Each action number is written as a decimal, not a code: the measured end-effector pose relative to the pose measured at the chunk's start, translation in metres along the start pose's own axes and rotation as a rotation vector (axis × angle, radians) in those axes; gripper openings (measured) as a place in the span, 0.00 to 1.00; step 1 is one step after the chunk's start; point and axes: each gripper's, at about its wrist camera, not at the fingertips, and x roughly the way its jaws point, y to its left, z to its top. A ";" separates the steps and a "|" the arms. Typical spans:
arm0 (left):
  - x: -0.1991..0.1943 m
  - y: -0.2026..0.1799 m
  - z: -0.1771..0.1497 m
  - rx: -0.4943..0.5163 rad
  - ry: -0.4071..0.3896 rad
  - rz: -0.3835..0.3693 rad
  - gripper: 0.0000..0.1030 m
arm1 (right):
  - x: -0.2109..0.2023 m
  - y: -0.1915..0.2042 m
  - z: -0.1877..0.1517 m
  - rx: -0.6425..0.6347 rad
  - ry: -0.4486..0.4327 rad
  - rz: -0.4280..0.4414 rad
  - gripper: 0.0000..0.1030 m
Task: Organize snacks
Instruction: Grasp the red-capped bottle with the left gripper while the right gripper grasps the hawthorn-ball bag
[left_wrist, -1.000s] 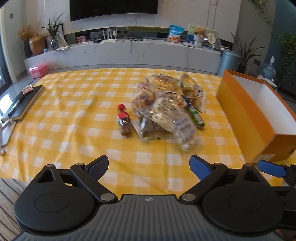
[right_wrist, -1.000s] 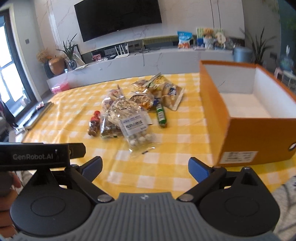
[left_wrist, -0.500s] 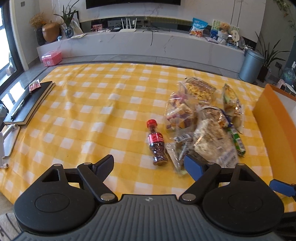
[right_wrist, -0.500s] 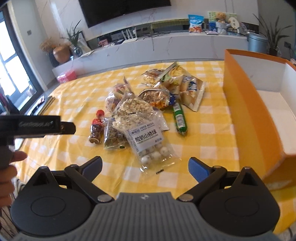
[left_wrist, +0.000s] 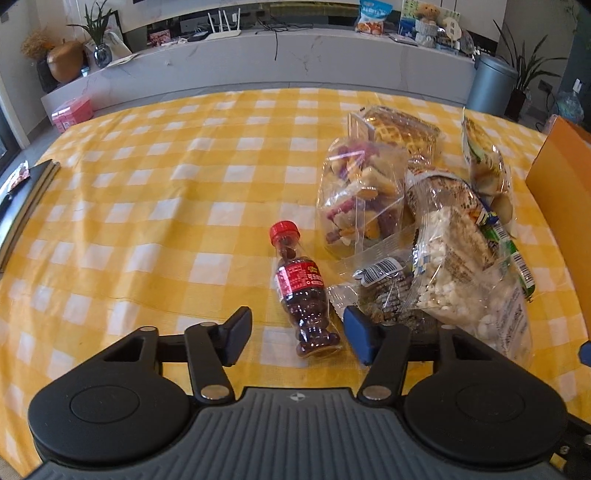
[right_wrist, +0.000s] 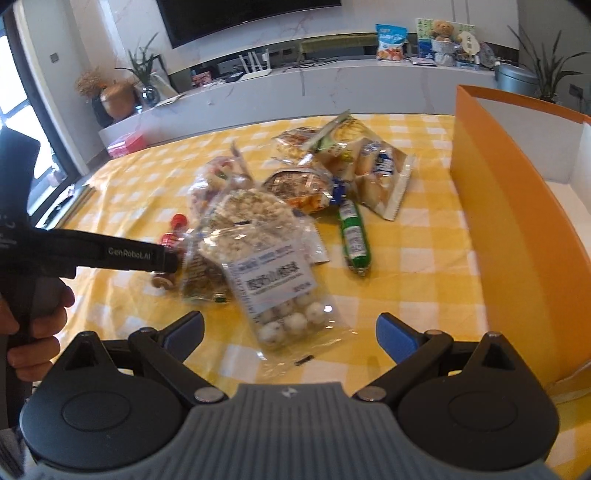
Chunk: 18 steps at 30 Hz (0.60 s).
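Note:
A small cola-shaped bottle (left_wrist: 301, 288) with a red cap lies on the yellow checked tablecloth (left_wrist: 147, 206), left of a pile of clear snack bags (left_wrist: 424, 229). My left gripper (left_wrist: 299, 338) straddles the bottle's base. Its jaws are closing, and a gap still shows between the pads and the bottle. In the right wrist view my right gripper (right_wrist: 291, 336) stands wide open just short of a bag of white balls (right_wrist: 280, 295), touching nothing. A green sausage stick (right_wrist: 354, 240) lies beside the pile. The orange box (right_wrist: 509, 229) stands at the right.
A dark book (left_wrist: 22, 199) lies at the table's left edge. A hand (right_wrist: 33, 325) holds the left gripper's handle at the left of the right wrist view. Behind the table run a low marble counter (left_wrist: 295, 55) and a grey bin (left_wrist: 491, 85).
My left gripper has moved forward and down to the bottle, and its jaws have narrowed around the base. My right gripper has come closer to the snack pile and stayed open.

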 end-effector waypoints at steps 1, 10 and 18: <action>0.004 -0.001 0.000 0.003 0.011 0.000 0.57 | 0.002 -0.001 0.000 -0.003 0.003 -0.009 0.94; 0.005 0.007 -0.003 -0.040 0.047 -0.067 0.31 | 0.002 0.003 -0.002 -0.027 0.016 -0.032 0.94; -0.008 0.009 -0.018 0.006 0.102 -0.095 0.31 | -0.007 0.017 0.000 -0.083 0.002 -0.059 0.94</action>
